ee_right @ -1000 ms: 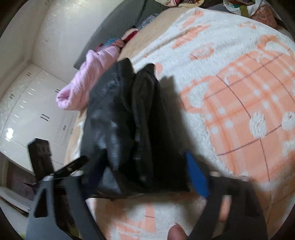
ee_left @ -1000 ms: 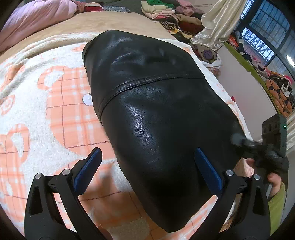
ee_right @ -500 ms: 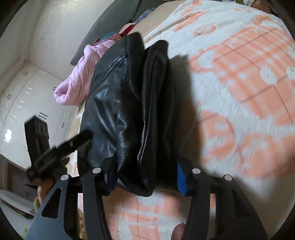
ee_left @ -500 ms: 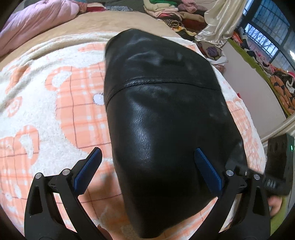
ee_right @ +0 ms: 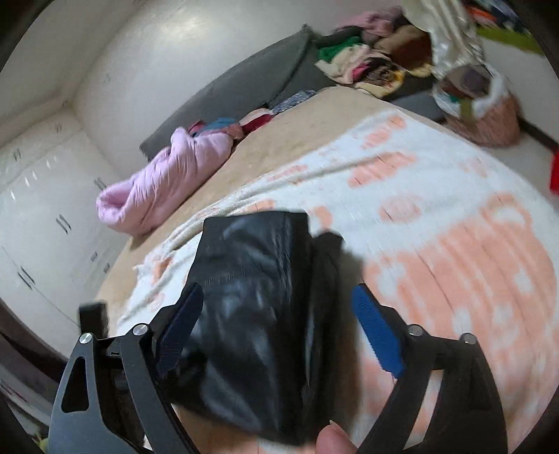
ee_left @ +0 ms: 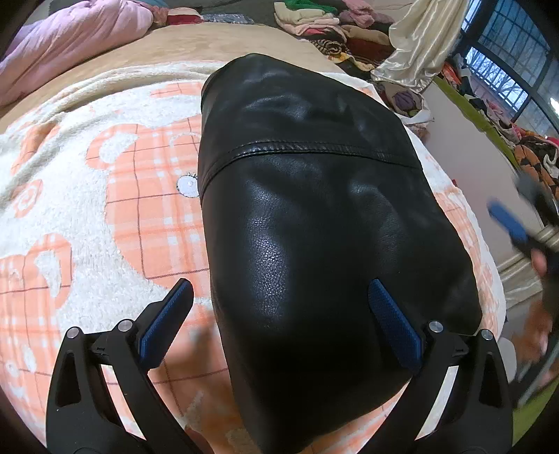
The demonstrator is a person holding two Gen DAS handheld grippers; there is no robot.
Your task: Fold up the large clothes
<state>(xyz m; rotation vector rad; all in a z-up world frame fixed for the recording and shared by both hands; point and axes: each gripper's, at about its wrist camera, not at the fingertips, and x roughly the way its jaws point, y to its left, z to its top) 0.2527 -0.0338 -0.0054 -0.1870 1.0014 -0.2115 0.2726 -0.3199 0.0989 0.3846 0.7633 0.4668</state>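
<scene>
Black leather jacket (ee_left: 314, 223): folded into a thick bundle, lying on the orange-and-white plaid blanket (ee_left: 104, 195) on the bed. One stitched seam crosses its upper face. Its near end reaches toward 6 o'clock in the left wrist view.

Left claw (ee_left: 279, 324): spread wide, empty, low over the jacket's near end; left pad over blanket, right pad over leather.

Right claw (ee_right: 276, 331): jaws have just been opening and stand spread; the jacket's end sits between the pads, neither visibly pressing it. Picture blurred.

Open room: bare blanket from 7 to 11 o'clock of the jacket in the left view, and from 1 to 4 o'clock in the right view. The bed's edge lies close at 3 o'clock in the left view.

Left view only: window (ee_left: 506, 70), pale curtain (ee_left: 419, 42), right claw's blue pad at 3 o'clock.

Right view only: white cupboards (ee_right: 42, 216), grey headboard (ee_right: 237, 87), basket (ee_right: 489, 118), stacked fold layers along the jacket's side.

Both views: pink quilt (ee_right: 164, 181), clothes pile (ee_left: 314, 17).
</scene>
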